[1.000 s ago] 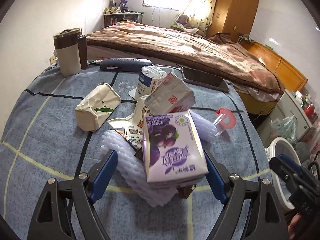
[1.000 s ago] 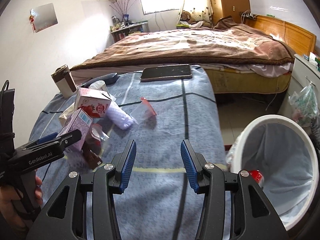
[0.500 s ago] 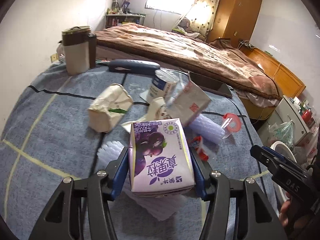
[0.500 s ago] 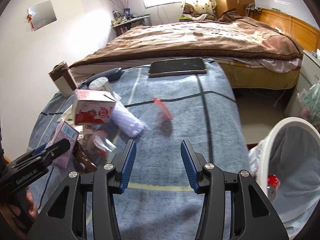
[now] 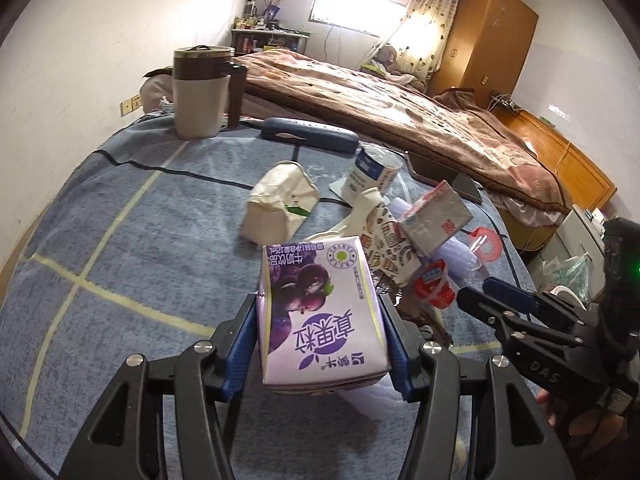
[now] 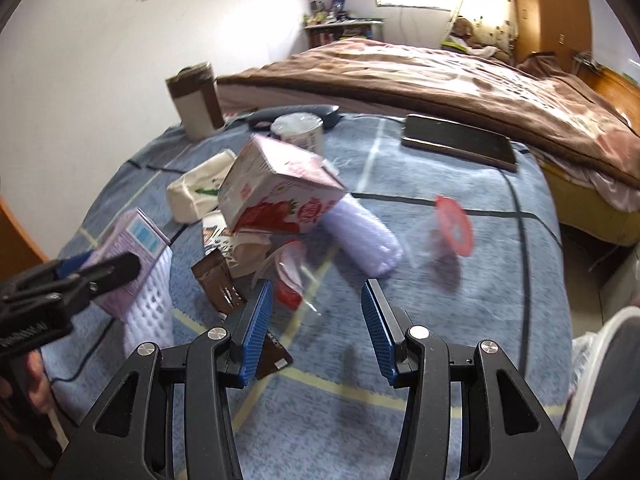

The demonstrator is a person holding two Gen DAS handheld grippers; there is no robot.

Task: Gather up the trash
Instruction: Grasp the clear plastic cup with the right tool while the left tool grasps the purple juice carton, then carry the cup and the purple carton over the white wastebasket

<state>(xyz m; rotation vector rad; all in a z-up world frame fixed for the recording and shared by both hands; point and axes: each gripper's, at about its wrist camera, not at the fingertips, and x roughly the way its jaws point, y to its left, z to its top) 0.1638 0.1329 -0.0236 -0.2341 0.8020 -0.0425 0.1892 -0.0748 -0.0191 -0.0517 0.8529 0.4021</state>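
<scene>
My left gripper (image 5: 320,320) is shut on a purple milk carton (image 5: 320,312), held just above the blue-covered table (image 5: 100,240); the carton also shows in the right wrist view (image 6: 128,256). My right gripper (image 6: 318,320) is open and empty, low over the table just right of the trash pile: a strawberry milk carton (image 6: 276,192), a small red-lidded cup (image 6: 290,276), a brown wrapper (image 6: 220,280), white foam netting (image 6: 152,300), a lavender foam roll (image 6: 360,236) and a clear bag with a red seal (image 6: 452,228).
A tissue pack (image 5: 280,204), a white can (image 5: 372,172), a glasses case (image 5: 308,136), a brown-lidded jug (image 5: 200,92) and a tablet (image 6: 460,140) lie further back. The white-lined bin (image 6: 608,360) stands at the table's right end. A bed lies beyond.
My left gripper closed on the purple carton and lifted it off the foam netting. My right gripper swung left from the bin towards the trash pile, still open.
</scene>
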